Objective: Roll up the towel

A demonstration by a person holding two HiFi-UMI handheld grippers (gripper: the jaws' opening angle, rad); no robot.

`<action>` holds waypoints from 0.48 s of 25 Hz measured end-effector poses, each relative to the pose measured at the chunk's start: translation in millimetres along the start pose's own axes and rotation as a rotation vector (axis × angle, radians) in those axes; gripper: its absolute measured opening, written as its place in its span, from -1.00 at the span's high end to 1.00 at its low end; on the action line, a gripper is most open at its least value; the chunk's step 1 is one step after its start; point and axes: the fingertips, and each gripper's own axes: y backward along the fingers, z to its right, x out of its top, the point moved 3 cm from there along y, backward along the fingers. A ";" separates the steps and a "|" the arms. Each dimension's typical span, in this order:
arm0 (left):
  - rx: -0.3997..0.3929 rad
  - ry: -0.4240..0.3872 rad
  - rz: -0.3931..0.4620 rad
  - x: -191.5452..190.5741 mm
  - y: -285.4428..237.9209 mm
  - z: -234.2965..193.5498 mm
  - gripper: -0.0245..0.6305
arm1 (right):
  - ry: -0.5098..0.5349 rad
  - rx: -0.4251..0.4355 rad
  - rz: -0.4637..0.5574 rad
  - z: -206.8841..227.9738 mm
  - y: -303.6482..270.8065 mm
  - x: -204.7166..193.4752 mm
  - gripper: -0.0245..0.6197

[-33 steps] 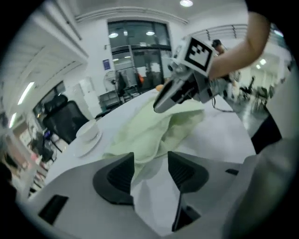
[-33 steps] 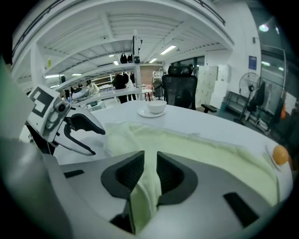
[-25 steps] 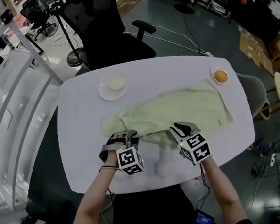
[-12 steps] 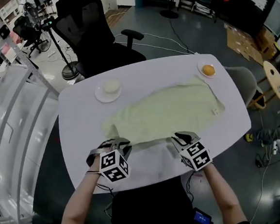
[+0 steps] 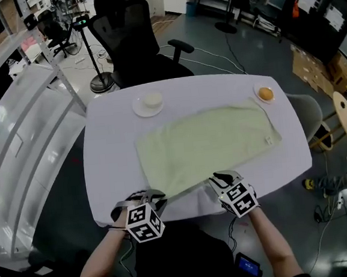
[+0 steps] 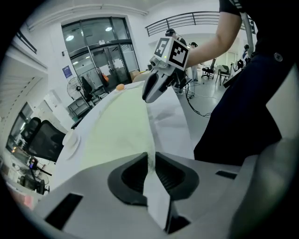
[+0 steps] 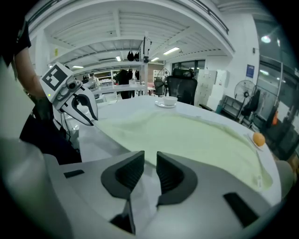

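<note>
I am looking down on a white table (image 5: 104,171) with a smooth top and rounded corners, and a black office chair (image 5: 135,42) with a mesh-looking back is standing at its far side. The towel (image 5: 204,147), a pale green, soft, matte rectangle, is lying spread almost flat across the middle of the table, running at a slant from the near left towards the far right, with only faint wrinkles showing. Its near edge is reaching the table's near side, where I am holding it at both ends. My left gripper (image 5: 147,195) is pinching the near left corner: its jaws have just been closing, and its dark ribbed pads are now pressing almost together on a thin fold of the cloth. My right gripper (image 5: 222,177) is clamping the near right end of that same edge, its pads standing a little apart with cloth filling the gap. Each gripper is carrying a cube with black and white square markers, the left one (image 5: 144,222) and the right one (image 5: 239,198). A small round white plate (image 5: 137,108) is sitting beyond the towel's left end, holding a pale, rounded lump (image 5: 152,100). A second small plate (image 5: 272,99) is sitting just beside the towel's far right corner with a glossy orange fruit (image 5: 266,93) on it. A tiny white label (image 5: 269,139) is sticking out at the towel's right edge.
</note>
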 end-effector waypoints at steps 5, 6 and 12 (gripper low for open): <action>0.025 0.040 -0.036 -7.6 -8.7 26.9 0.74 | 0.144 0.110 -0.038 -46.5 -3.9 -17.3 0.51; 0.034 0.048 -0.040 -8.7 -11.1 27.7 0.74 | 0.192 0.133 -0.039 -57.0 -6.6 -18.2 0.42; 0.057 0.070 -0.052 -9.7 -17.8 24.9 0.75 | 0.515 0.158 -0.068 -94.8 -35.3 -19.2 0.28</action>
